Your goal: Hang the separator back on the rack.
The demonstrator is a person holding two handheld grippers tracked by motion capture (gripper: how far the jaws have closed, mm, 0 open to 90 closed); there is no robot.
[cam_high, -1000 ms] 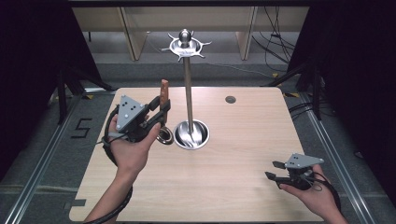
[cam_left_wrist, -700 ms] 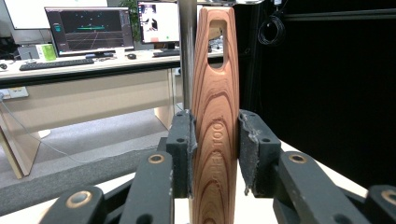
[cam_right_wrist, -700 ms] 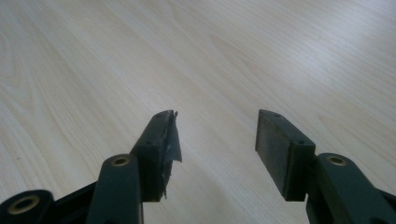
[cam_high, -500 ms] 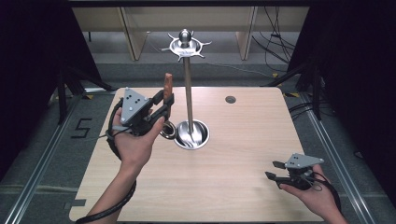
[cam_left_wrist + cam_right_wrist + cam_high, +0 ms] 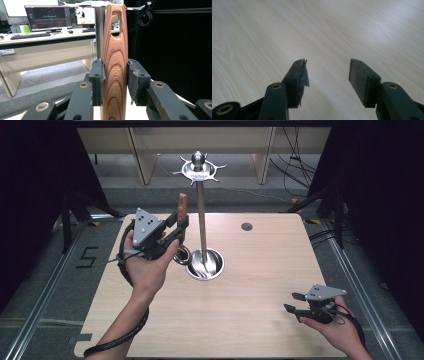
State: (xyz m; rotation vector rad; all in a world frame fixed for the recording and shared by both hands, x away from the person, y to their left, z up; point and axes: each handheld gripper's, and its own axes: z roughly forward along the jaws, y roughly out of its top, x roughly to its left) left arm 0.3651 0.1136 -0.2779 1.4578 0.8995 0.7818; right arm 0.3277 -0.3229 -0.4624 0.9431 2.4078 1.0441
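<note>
My left claw (image 5: 181,231) is clamped on a wooden handle (image 5: 115,62), held upright just beside the pole of the metal stand (image 5: 200,215) and raised above the bench (image 5: 260,285). My right claw (image 5: 295,302) rests low over the bench, jaws apart, gripping nothing.

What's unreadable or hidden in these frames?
- Wooden handle, left gripper view: lower end cut off by the bottom edge; the left claw covers its sides, and the lettering on it is too faint to read.
- High view: the handle's lower end is hidden behind the claw.
- Monitor, left gripper view: display too small.
</note>
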